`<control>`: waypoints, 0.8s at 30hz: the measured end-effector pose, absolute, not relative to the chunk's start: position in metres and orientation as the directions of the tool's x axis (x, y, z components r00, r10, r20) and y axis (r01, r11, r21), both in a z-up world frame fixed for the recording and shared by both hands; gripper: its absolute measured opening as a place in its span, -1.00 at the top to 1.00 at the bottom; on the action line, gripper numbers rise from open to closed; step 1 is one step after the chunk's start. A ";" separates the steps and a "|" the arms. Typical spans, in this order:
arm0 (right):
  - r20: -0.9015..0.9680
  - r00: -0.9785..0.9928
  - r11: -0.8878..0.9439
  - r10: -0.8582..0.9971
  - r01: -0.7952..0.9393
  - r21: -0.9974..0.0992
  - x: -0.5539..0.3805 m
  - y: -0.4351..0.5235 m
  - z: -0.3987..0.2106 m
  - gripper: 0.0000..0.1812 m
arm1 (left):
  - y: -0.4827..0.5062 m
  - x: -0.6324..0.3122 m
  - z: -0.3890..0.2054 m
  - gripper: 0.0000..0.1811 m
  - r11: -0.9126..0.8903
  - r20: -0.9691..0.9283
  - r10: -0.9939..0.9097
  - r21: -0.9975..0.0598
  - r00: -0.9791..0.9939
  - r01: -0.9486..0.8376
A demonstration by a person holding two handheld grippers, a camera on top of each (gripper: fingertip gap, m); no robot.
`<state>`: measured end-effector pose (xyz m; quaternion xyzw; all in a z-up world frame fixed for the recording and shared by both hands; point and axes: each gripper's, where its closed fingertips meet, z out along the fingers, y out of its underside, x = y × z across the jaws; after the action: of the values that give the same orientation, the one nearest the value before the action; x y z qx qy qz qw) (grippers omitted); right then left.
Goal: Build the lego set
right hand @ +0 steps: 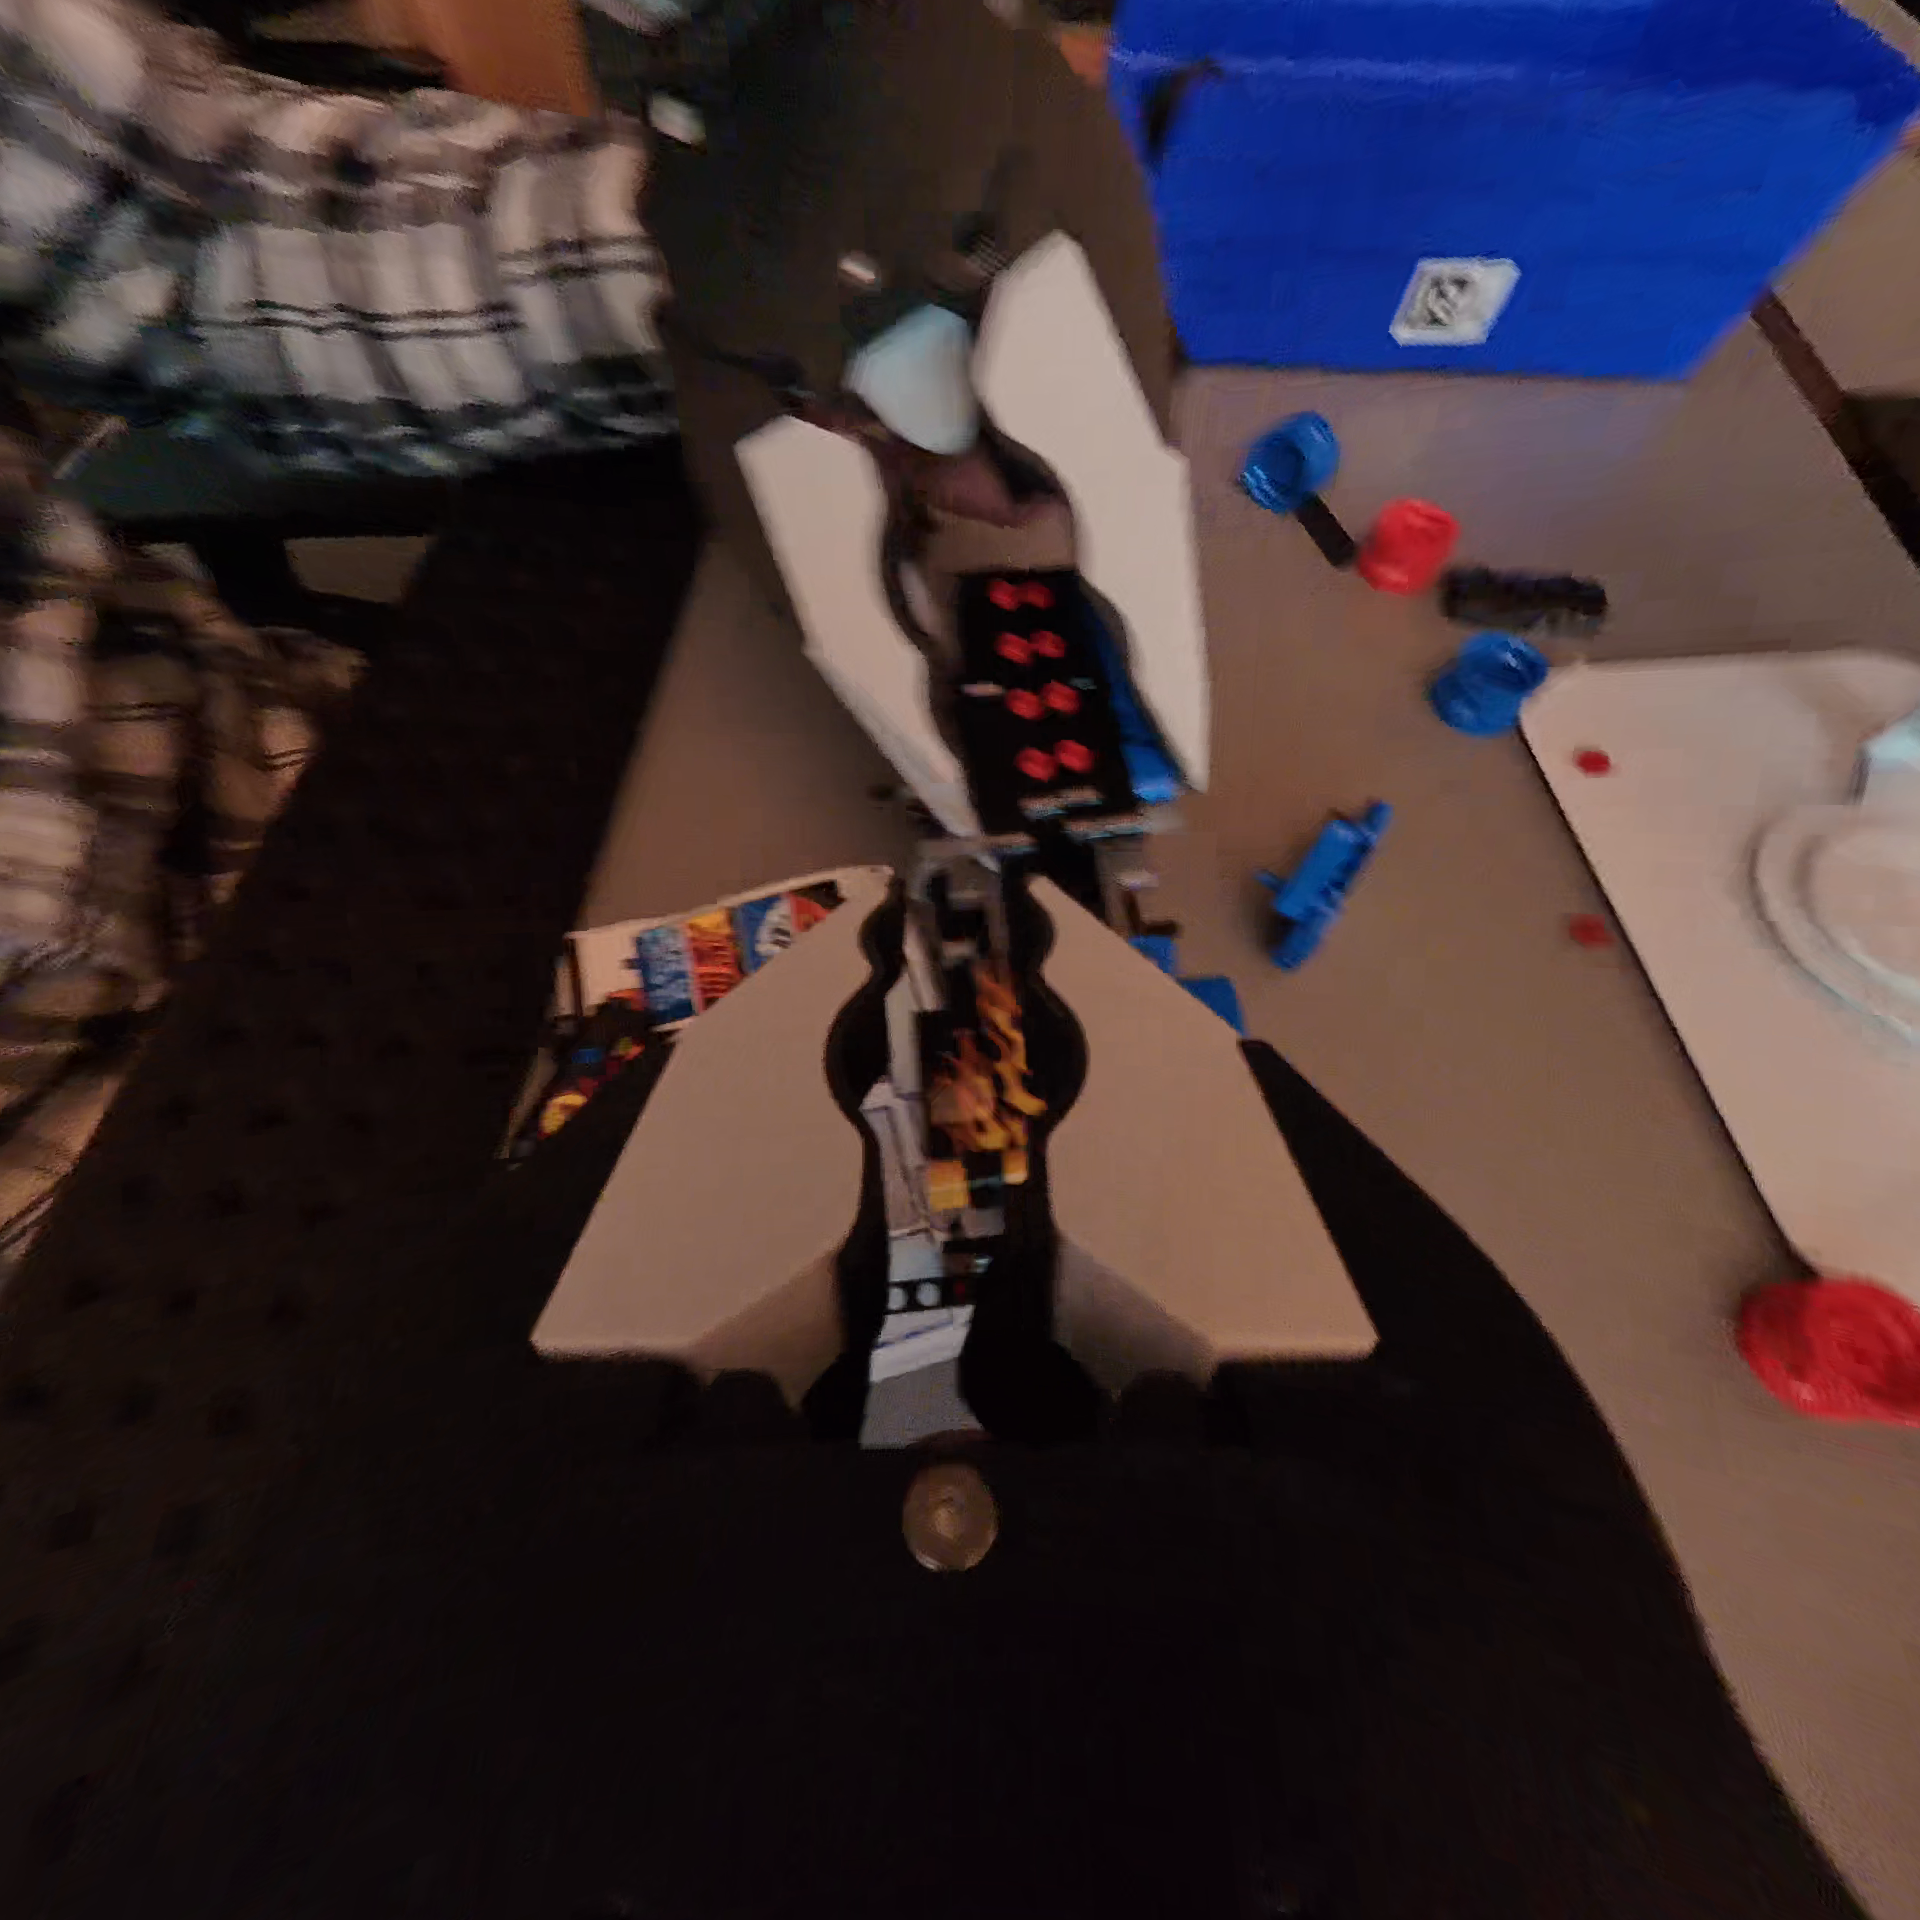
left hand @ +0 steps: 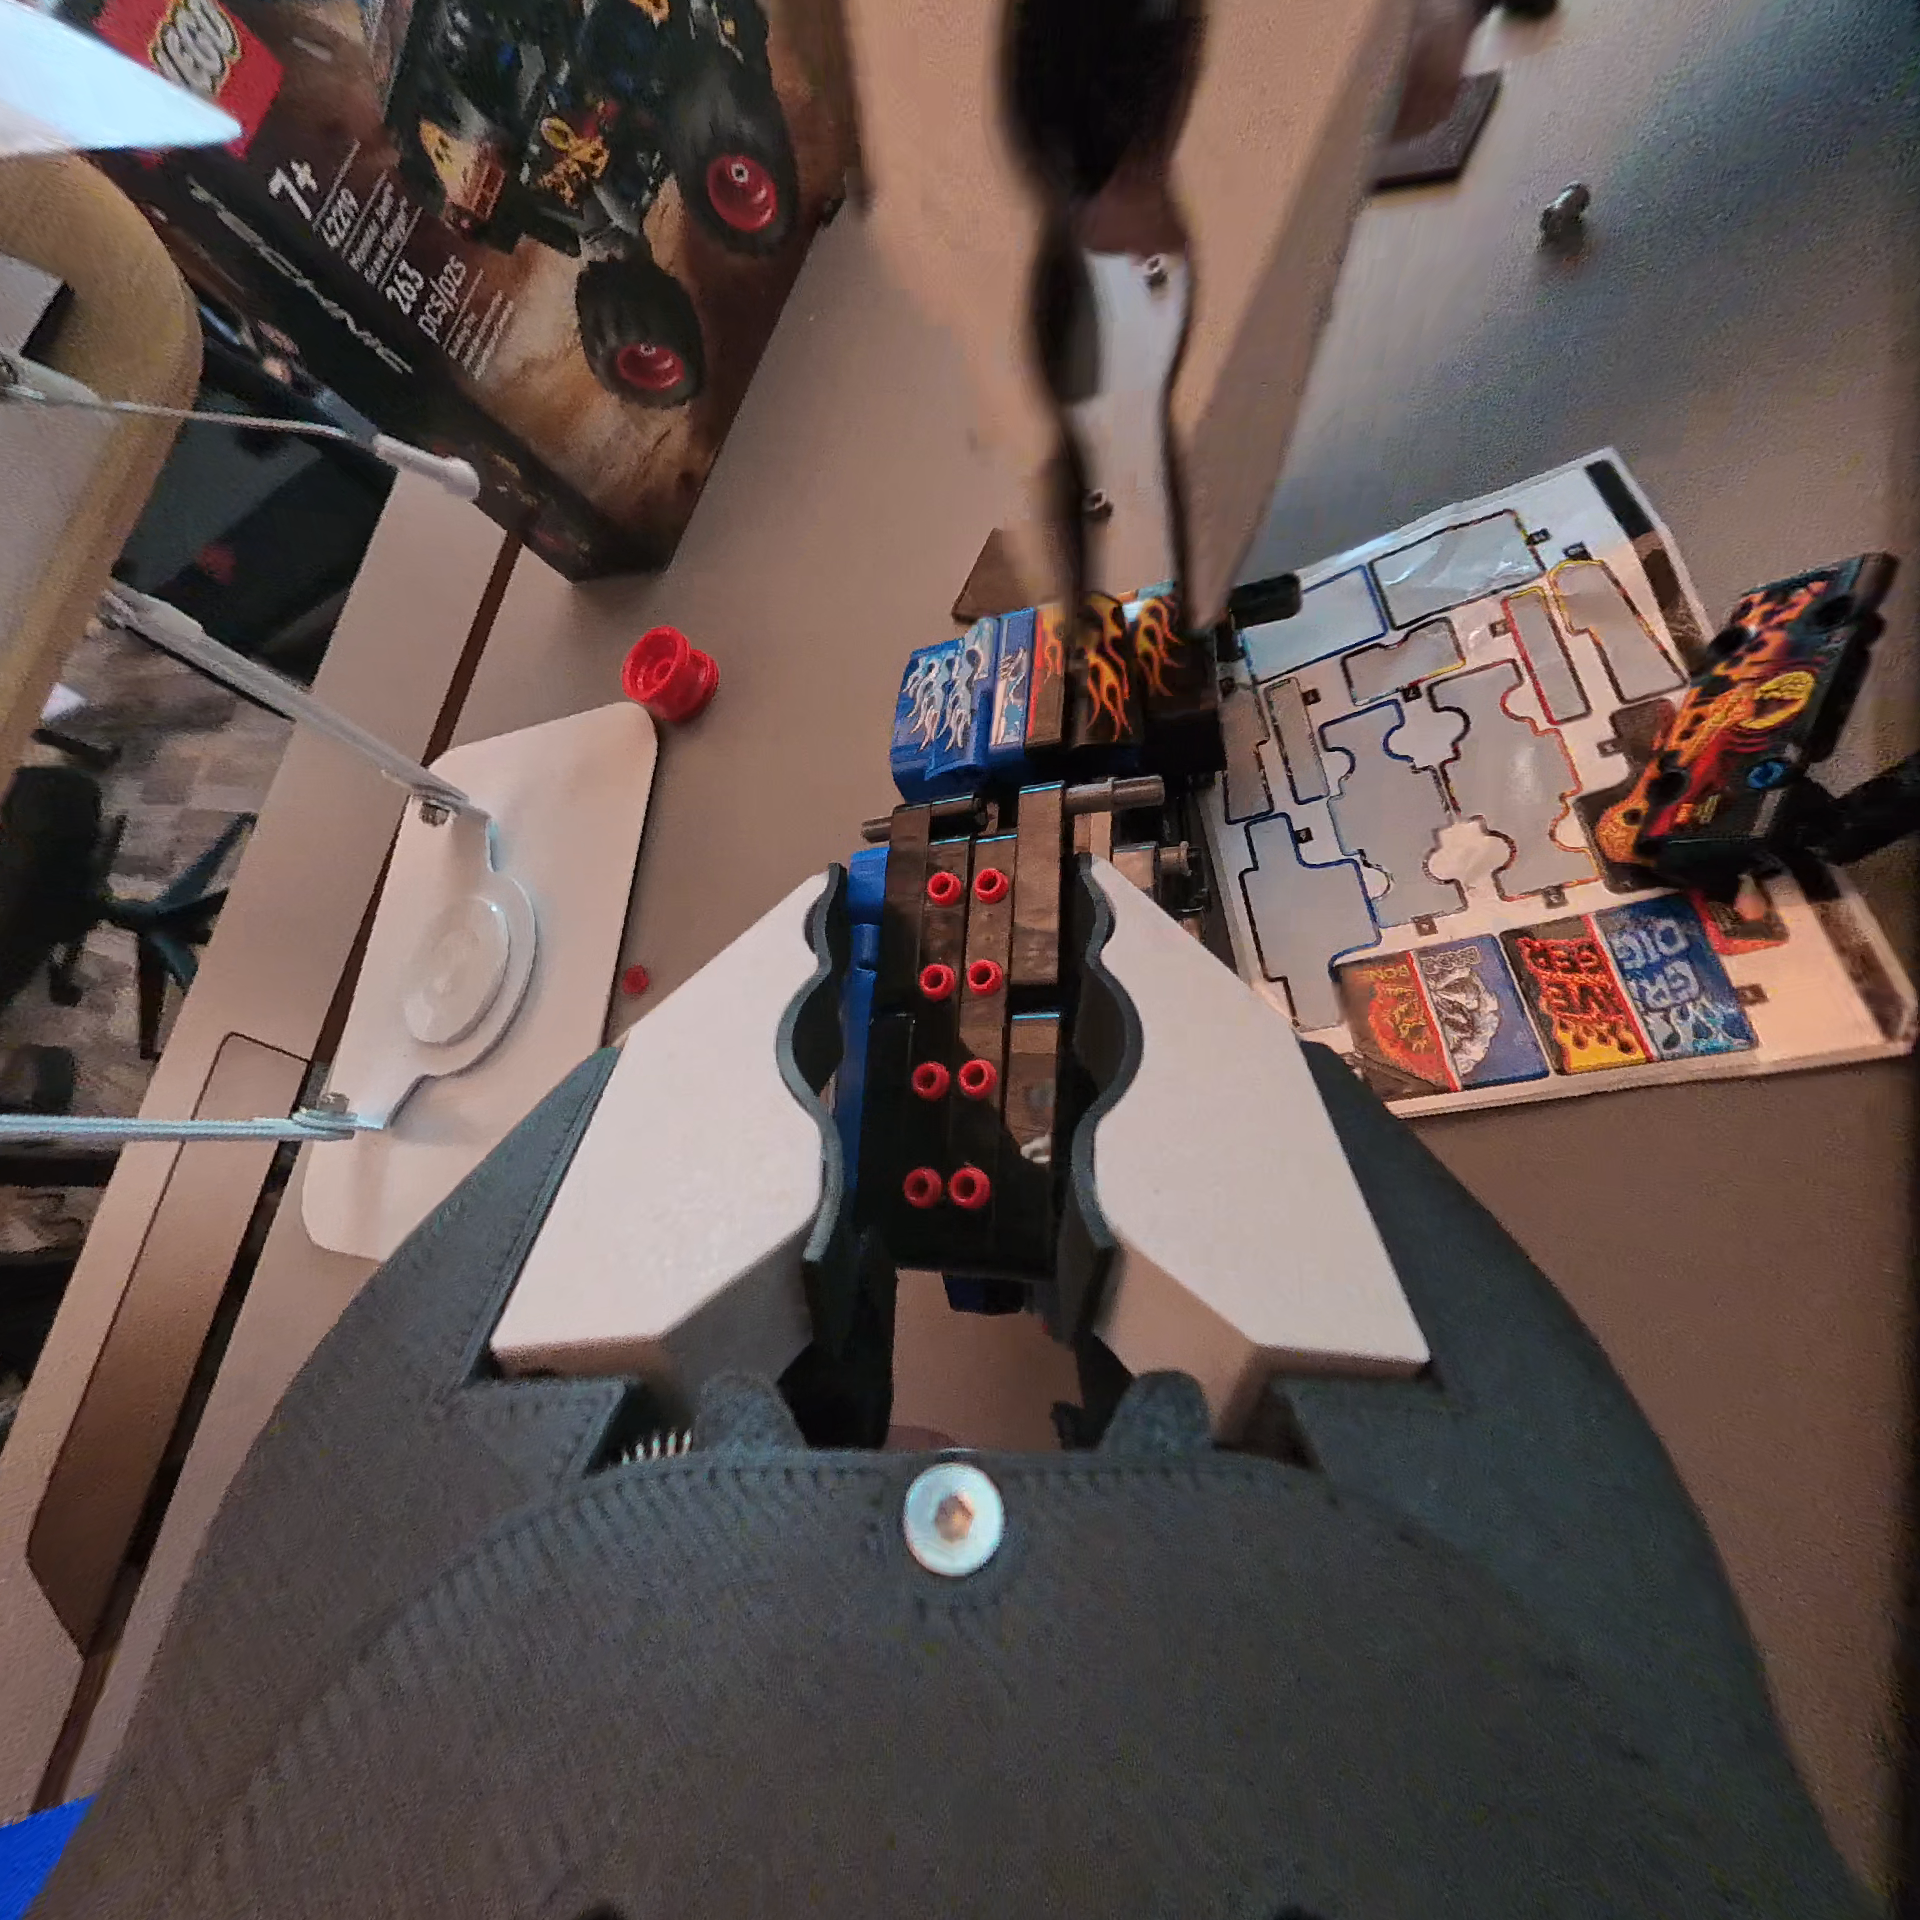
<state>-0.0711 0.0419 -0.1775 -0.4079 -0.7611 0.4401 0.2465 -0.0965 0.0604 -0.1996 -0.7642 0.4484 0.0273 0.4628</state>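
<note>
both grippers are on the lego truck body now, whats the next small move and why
Probably a short, firm squeeze of the two ends toward each other. The left gripper clamps the black section with red pins, and the right gripper grips the flame-stickered section at the other end. They look lined up end to end, though the blurred right wrist view hides the joint.

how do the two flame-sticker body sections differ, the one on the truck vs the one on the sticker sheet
The truck's flame section is built into the model, beside blue-flame panels, with the right hand-held gripper at it. The loose flame section lies tilted on the sticker sheet, untouched by either gripper. The left hand-held gripper clamps the truck's black chassis. Both sections are black with orange-yellow flames.
</note>
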 end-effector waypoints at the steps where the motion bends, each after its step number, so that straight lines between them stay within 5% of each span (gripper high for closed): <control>1: 0.000 -0.516 0.258 0.857 0.427 -0.867 -0.076 0.049 -0.183 0.73 | 0.059 -0.095 -0.199 0.55 -0.160 -0.465 -0.662 -0.678 0.588 -0.717; 5: -0.035 -0.488 0.191 0.872 0.406 -0.894 -0.087 0.058 -0.188 0.58 | 0.059 -0.089 -0.199 0.55 -0.128 -0.478 -0.672 -0.678 0.566 -0.724; 17: -0.041 -0.555 0.215 0.831 0.389 -0.896 -0.093 0.053 -0.193 0.63 | 0.058 -0.087 -0.200 0.55 -0.112 -0.436 -0.714 -0.702 0.548 -0.704; 24: -0.037 -0.574 0.230 0.818 0.386 -0.893 -0.096 0.050 -0.196 0.30 | 0.060 -0.087 -0.200 0.54 -0.092 -0.427 -0.740 -0.702 0.520 -0.707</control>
<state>-0.0957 0.0501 -0.1959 -0.4013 -0.7504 0.4731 0.2282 -0.0865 0.0595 -0.2003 -0.7386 0.4898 -0.0181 0.4629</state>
